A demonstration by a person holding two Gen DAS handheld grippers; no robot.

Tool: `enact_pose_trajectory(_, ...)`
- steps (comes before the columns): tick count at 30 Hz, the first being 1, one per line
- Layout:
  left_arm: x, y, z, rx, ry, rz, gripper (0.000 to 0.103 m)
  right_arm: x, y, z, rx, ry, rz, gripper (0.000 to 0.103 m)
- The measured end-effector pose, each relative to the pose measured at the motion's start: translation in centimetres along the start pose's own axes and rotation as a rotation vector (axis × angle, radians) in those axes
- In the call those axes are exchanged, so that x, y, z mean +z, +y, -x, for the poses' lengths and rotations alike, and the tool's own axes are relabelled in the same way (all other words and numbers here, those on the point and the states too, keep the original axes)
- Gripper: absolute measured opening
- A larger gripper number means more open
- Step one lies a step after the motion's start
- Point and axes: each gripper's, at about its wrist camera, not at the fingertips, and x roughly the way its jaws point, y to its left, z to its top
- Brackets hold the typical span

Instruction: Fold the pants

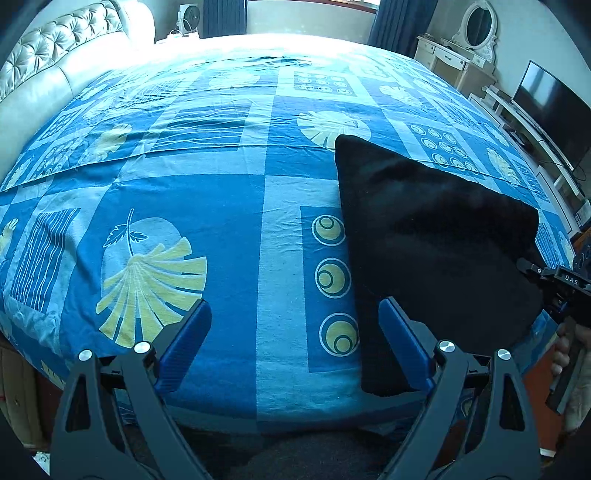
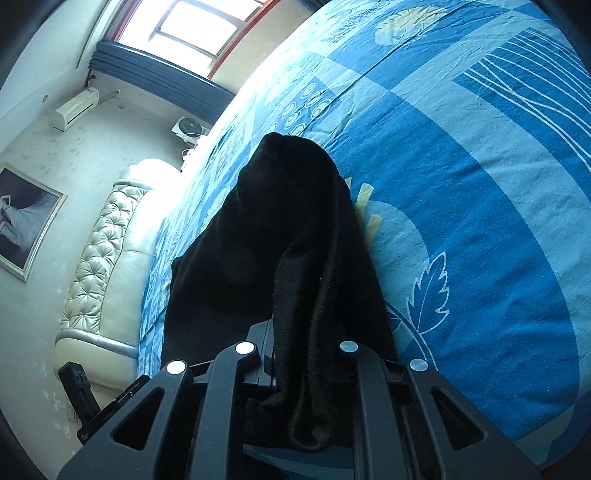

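Observation:
The black pants (image 1: pixel 436 236) lie as a dark, roughly folded panel on the right side of the blue patterned bed. My left gripper (image 1: pixel 295 317) is open and empty above the bed's near edge; its right finger (image 1: pixel 402 339) sits at the pants' near left edge. My right gripper (image 1: pixel 535 275) shows at the far right, at the pants' right corner. In the right wrist view my right gripper (image 2: pixel 299 354) is shut on a bunched edge of the pants (image 2: pixel 280 221), which stretch away from it over the bed.
The bed sheet (image 1: pixel 221 206) fills most of the view. A tufted headboard (image 1: pixel 48 62) is at the left. A dresser with mirror (image 1: pixel 465 48) and a TV (image 1: pixel 550 107) on a low stand are at the right. A fan (image 1: pixel 188 18) stands beyond the bed.

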Motion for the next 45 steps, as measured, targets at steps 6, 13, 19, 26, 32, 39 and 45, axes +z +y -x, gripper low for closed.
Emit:
enact_pose_trajectory(6, -0.1, -0.3, 0.0, -0.009, 0.002, 0.004, 0.092, 0.0, -0.3, 0.6, 0.043, -0.002, -0.035, 0.023)
enact_pose_trajectory(13, -0.1, -0.3, 0.0, -0.026, 0.010, 0.010, 0.092, 0.8, -0.4, 4.5, 0.043, -0.096, -0.049, 0.065)
enact_pose_trajectory(19, 0.0, -0.6, -0.3, -0.100, 0.026, 0.026, 0.092, 0.5, -1.6, 4.6, 0.056, -0.068, -0.078, 0.068)
enact_pose_trajectory(26, 0.0, -1.1, -2.0, -0.301, 0.102, 0.061, 0.092, -0.1, -1.0, 2.6, 0.066, 0.004, -0.043, 0.073)
enact_pose_trajectory(32, 0.2, -1.0, -4.3, -0.400, 0.156, 0.108, 0.092, 0.0, -1.4, 2.8, 0.061, 0.014, -0.046, 0.074)
enact_pose_trajectory(39, 0.0, -1.9, -6.1, -0.502, 0.202, 0.104, 0.092, -0.8, -1.9, 1.6, 0.070, 0.090, -0.036, 0.075)
enact_pose_trajectory(45, 0.0, -2.2, -7.9, -0.569, 0.238, 0.158, 0.086, -1.3, -1.7, 1.1, 0.082, 0.102, -0.010, 0.072)
